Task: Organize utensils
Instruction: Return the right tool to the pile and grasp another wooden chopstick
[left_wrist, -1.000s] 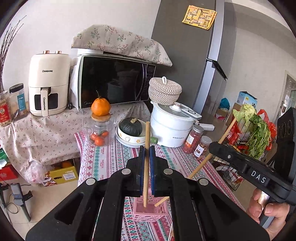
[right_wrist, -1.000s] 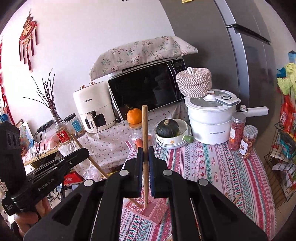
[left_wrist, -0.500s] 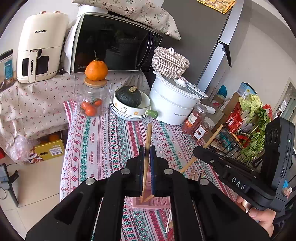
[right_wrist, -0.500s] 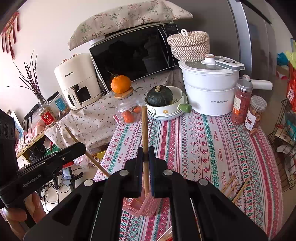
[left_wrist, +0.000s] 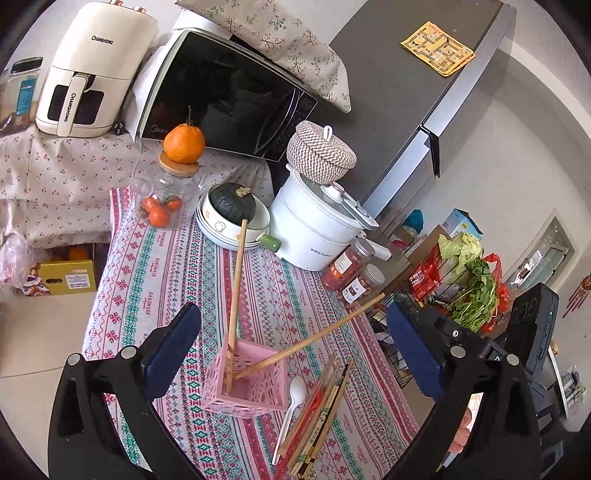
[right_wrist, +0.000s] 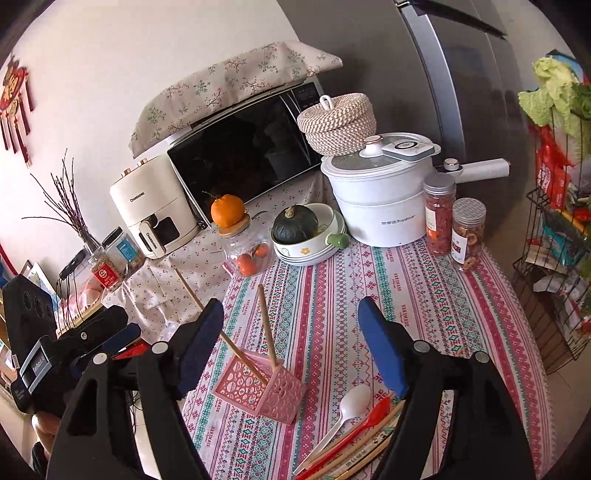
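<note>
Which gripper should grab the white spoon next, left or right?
Probably right: the right gripper is open, and the white spoon lies just below its right finger. From the left gripper, the pink basket lies between.

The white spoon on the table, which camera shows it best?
The right wrist view: the white spoon lies whole and unobstructed beside the red spoon, bowl and most of its handle visible. In the left wrist view the same spoon appears smaller and steeply foreshortened between the pink basket and the chopsticks.

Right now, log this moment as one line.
left hand-held gripper: open | right hand-held gripper: open | two chopsticks in pink basket | spoon, loose chopsticks on table
</note>
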